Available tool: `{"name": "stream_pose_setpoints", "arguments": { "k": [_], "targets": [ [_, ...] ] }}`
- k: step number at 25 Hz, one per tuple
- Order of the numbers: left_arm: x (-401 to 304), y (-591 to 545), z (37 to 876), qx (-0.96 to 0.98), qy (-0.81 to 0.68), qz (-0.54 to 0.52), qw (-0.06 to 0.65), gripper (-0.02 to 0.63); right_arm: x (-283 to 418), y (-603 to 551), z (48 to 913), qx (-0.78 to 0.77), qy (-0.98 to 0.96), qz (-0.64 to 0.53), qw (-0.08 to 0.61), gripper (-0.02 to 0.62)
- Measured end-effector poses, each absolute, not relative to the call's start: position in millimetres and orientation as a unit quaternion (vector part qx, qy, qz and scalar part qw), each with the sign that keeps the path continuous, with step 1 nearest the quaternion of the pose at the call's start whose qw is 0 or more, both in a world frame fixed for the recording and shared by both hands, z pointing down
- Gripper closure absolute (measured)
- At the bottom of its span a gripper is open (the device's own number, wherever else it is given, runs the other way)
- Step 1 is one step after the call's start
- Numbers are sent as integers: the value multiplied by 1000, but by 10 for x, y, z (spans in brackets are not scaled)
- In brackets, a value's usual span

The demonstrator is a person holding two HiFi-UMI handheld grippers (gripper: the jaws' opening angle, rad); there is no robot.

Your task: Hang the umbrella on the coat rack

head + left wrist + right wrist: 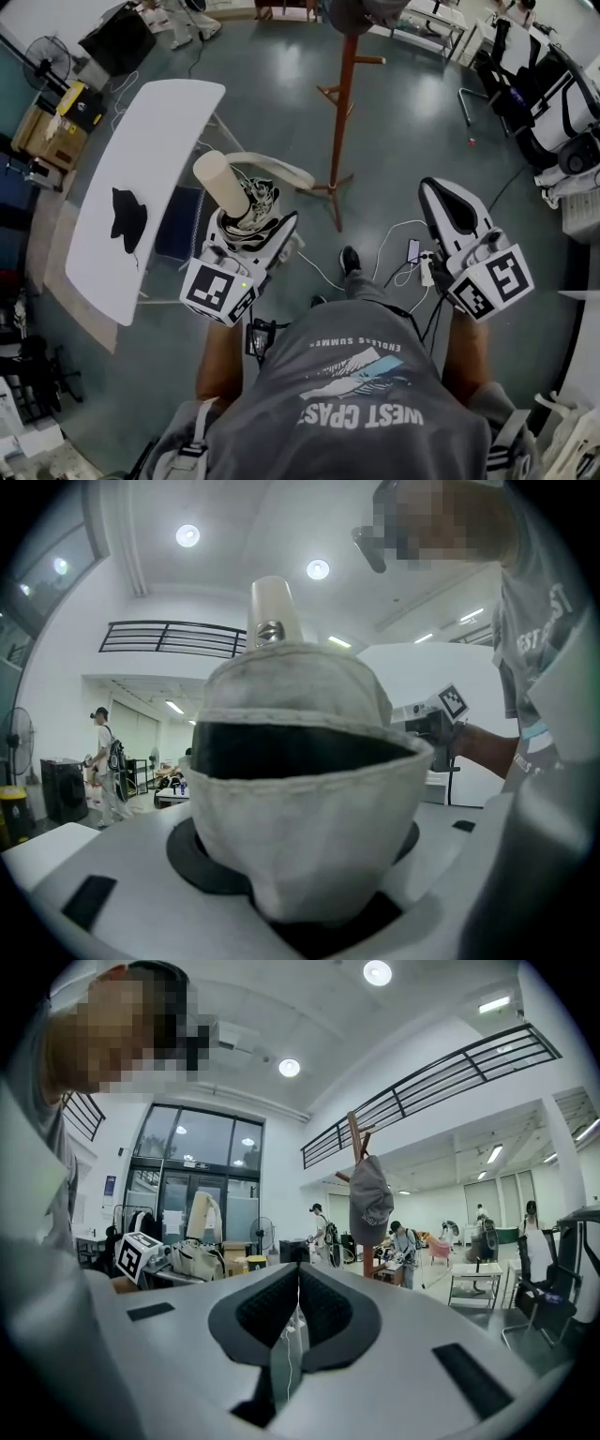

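Two grippers are facing the coat rack (343,112): the left gripper (251,216) is clamping the folded umbrella (223,180) short of it, while the right gripper (450,211) is hovering closed and empty.

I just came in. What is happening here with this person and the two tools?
A person holds one tool in each hand and faces a wooden coat rack. The left tool is closed on a folded umbrella, and its pale handle sticks out beyond the jaws. The right tool is shut and holds nothing. A cap hangs on the coat rack. The umbrella is not yet hung and is apart from the coat rack.
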State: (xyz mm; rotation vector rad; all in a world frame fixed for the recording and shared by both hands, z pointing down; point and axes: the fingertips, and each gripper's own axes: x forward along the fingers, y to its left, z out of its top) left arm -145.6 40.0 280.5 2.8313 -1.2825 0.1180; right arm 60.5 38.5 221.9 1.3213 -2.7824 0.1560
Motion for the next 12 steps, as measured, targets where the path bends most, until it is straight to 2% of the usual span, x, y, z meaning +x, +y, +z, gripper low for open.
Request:
{"name": "stream_pose_setpoints", "arguments": {
  "k": [12],
  "targets": [
    [-1366, -78, 3225, 895, -440, 56, 44, 301, 636, -212, 2347, 395, -916, 60, 36, 568]
  ]
}}
